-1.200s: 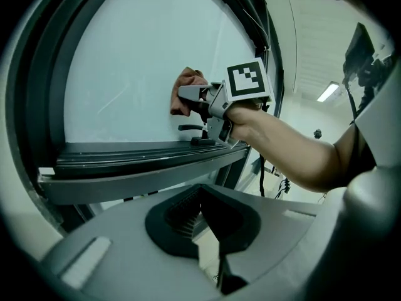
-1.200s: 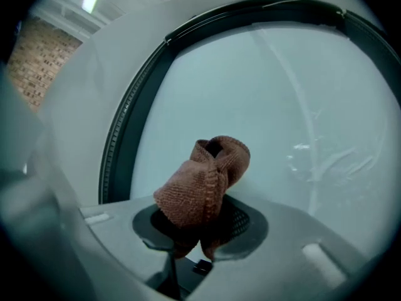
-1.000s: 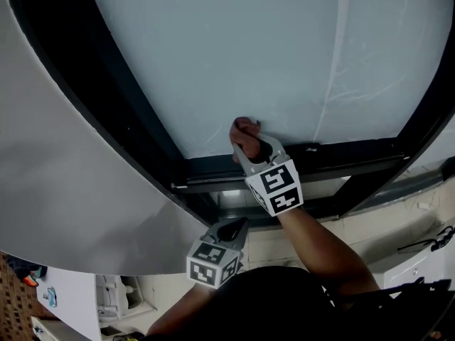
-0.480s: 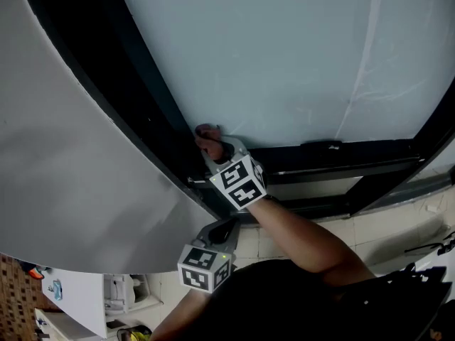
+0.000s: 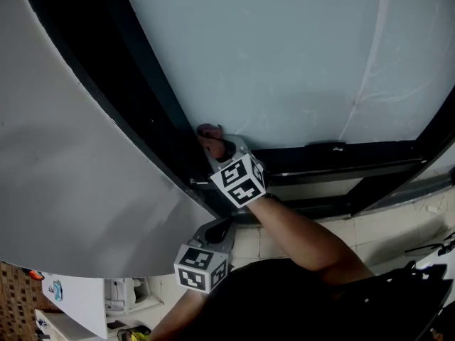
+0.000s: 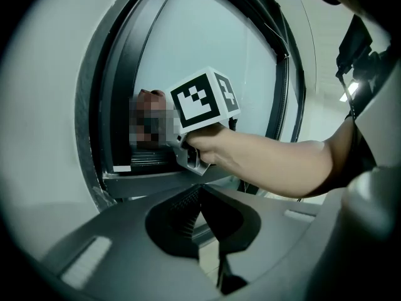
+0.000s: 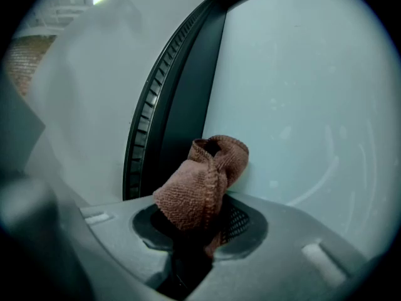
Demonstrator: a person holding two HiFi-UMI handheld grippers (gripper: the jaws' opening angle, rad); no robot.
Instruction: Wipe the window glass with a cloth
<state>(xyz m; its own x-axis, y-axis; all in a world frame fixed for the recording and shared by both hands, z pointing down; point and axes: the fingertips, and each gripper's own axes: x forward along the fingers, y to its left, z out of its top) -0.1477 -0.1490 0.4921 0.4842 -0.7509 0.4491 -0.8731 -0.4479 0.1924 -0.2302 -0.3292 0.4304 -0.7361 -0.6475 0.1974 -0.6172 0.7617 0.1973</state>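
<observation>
- Gripping a brown knitted cloth (image 7: 203,184), the right gripper (image 5: 215,146) has its jaws clamped on the bunched lower part. The free end stands up above the jaws.
- Cloth is pressed to the window glass (image 5: 284,55) at the lower left corner of the pane, just beside the dark window frame (image 5: 146,91).
- Left gripper (image 5: 226,226) is held off the glass, near the person's right forearm (image 5: 298,233). Its jaws are together with nothing between them.
- Grey wall panel (image 5: 64,176) borders the frame on the left.
</observation>
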